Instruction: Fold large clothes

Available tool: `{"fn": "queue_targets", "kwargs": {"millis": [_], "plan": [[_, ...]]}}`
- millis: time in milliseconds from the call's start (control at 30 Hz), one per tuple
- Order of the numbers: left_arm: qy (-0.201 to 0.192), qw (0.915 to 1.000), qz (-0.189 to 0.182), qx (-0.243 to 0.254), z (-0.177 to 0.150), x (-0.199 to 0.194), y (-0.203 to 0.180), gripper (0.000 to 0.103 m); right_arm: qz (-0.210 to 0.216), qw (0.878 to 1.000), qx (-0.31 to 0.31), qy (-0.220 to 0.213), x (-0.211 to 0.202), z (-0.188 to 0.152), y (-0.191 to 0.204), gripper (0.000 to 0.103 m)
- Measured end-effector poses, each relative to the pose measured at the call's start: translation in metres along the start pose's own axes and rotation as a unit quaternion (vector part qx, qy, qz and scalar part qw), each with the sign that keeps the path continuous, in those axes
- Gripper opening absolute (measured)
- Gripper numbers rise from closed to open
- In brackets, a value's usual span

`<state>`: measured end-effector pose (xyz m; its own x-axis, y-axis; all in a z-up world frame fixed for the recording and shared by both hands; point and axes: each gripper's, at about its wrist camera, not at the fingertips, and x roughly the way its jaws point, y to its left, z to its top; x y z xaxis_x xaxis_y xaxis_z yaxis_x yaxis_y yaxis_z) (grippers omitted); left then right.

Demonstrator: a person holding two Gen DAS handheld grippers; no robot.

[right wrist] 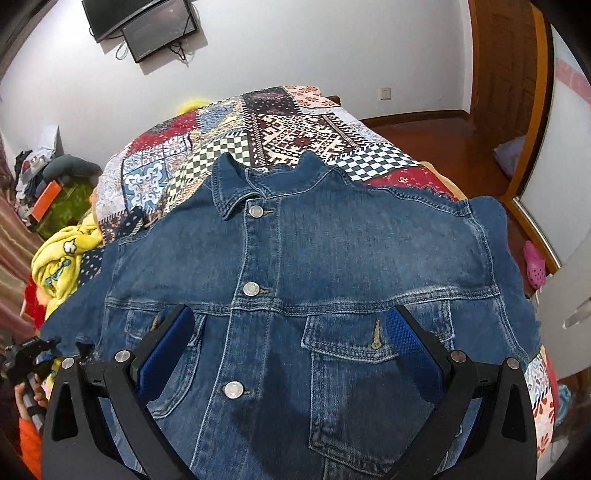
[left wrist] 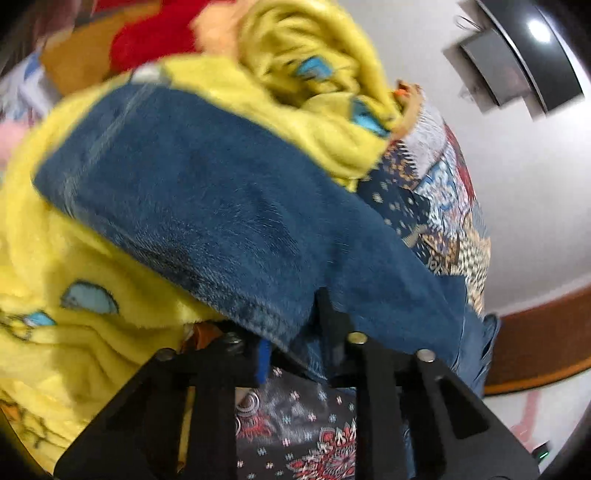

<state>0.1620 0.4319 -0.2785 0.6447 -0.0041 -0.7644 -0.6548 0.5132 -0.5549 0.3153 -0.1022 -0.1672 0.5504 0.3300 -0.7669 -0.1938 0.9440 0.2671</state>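
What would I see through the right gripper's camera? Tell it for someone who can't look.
A blue denim jacket lies buttoned, front up, on a patchwork bedspread. The right gripper hovers over it with its jaws wide open, and a yellow blanket is bunched at the left.

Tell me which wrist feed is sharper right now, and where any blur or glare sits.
Right wrist view: sharp, denim jacket stitching and buttons crisp, only fisheye bending at the edges. Left wrist view: motion-smeared across the yellow fleece and blue fabric; a bright glare spot on the wall screen.
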Motion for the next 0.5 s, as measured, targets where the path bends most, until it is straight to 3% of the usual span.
{"fn": "queue_targets", "kwargs": {"millis": [100,200,333,500], "plan": [[-0.040,0.9959,0.035,0.073,-0.001,-0.029,-0.033,0.008,0.002,1.000,-0.006,-0.006,-0.007,-0.001,0.001,0.103],[-0.090,0.9833,0.060,0.146,-0.003,-0.053,-0.076,0.008,0.011,1.000,-0.008,-0.014,-0.016,-0.002,0.000,0.103],[-0.138,0.9641,0.033,0.224,-0.009,-0.086,-0.143,0.007,0.017,1.000,-0.008,-0.025,-0.027,-0.001,-0.006,0.103],[-0.154,0.9387,-0.046,0.305,-0.036,-0.099,-0.245,0.007,0.020,0.999,-0.001,-0.040,-0.043,0.000,-0.024,0.103]]}}
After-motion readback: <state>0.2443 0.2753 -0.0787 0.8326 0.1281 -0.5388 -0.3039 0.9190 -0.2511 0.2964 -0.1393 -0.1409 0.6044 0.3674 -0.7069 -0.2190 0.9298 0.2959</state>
